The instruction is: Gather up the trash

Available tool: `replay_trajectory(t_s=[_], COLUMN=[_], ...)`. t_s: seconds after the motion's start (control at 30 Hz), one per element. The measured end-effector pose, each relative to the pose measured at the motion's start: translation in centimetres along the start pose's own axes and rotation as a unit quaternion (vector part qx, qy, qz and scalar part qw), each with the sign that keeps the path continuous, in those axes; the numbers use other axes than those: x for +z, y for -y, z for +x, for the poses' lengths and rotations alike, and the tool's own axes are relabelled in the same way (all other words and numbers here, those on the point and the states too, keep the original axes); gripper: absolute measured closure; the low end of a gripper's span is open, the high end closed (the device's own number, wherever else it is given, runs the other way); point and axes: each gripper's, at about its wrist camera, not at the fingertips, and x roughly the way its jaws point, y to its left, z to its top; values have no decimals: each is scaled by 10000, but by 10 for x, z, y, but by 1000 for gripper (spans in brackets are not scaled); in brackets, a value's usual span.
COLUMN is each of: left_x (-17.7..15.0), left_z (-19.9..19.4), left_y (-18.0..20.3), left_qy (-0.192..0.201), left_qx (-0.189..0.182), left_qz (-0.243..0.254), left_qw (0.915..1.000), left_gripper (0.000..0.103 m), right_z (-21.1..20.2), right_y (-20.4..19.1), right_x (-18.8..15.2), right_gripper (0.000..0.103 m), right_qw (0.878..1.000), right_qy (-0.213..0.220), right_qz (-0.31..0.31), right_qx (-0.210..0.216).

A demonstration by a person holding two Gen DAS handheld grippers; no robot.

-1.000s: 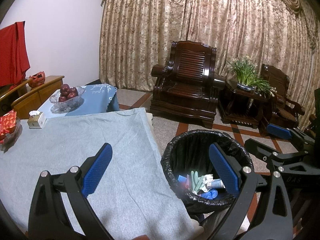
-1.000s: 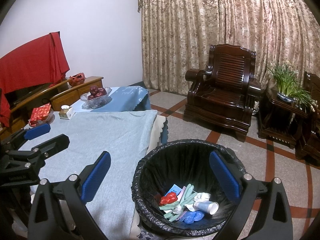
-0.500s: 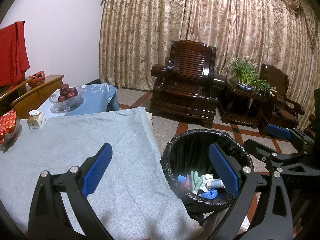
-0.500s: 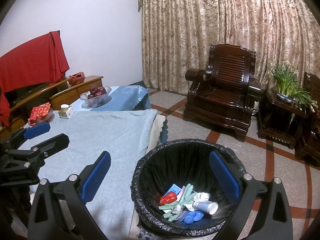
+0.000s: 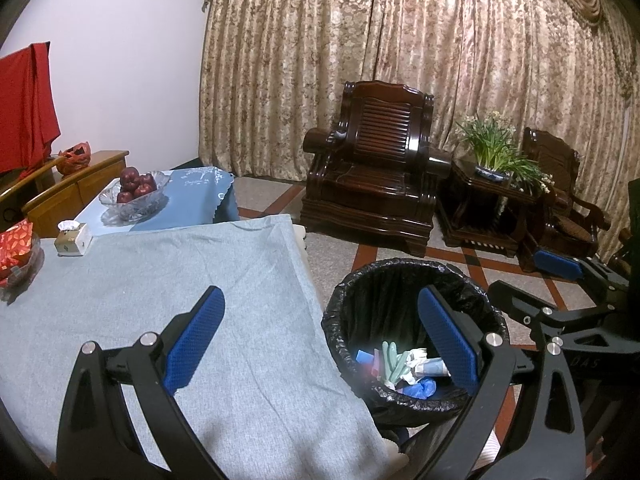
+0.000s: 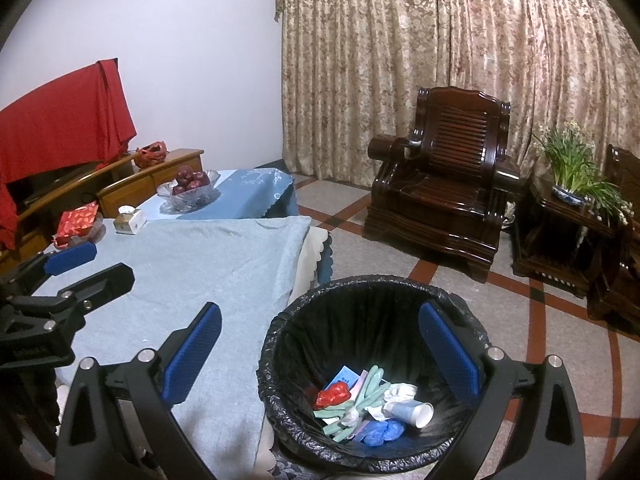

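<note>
Left gripper (image 5: 322, 328) spread wide, nothing between its blue pads, held over the near right edge of the grey-clothed table (image 5: 168, 300) in the lower half of the left wrist view. Right gripper (image 6: 320, 342) likewise wide and empty, its fingers framing the bin (image 6: 376, 364) at lower centre of the right wrist view; it also shows at the right edge of the left wrist view (image 5: 552, 284). Bin is black-lined, standing on the tiled floor just beside the table's corner. Trash (image 6: 368, 404) lies at the bottom of the bin: a red crumpled wrapper (image 6: 332, 394), pale green glove-like pieces, white tissue, a paper cup (image 6: 412, 412) on its side, something blue and crumpled. Far end of the table, upper left of both views: glass bowl of dark red fruit (image 5: 136, 196) on a blue cloth, small tissue box (image 5: 74, 238), red packet (image 6: 78, 222) in a dish. Dark wooden armchair (image 5: 372, 176) and potted plant (image 5: 496, 152) before the curtains, upper right.
</note>
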Motion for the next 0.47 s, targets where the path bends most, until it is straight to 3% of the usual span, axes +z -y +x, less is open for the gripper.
replay_trajectory(t_s=[0.47], left_x=[-5], left_z=[0], left_y=[-1], left_qy=[-40], left_qx=[-7], left_qz=[-22], left_qw=[10000], left_gripper=[8], right_z=[1], right_y=[8], right_x=[-2], right_gripper=[6], right_qw=[10000], right_qy=[-19], right_qz=[7], right_qx=[-10])
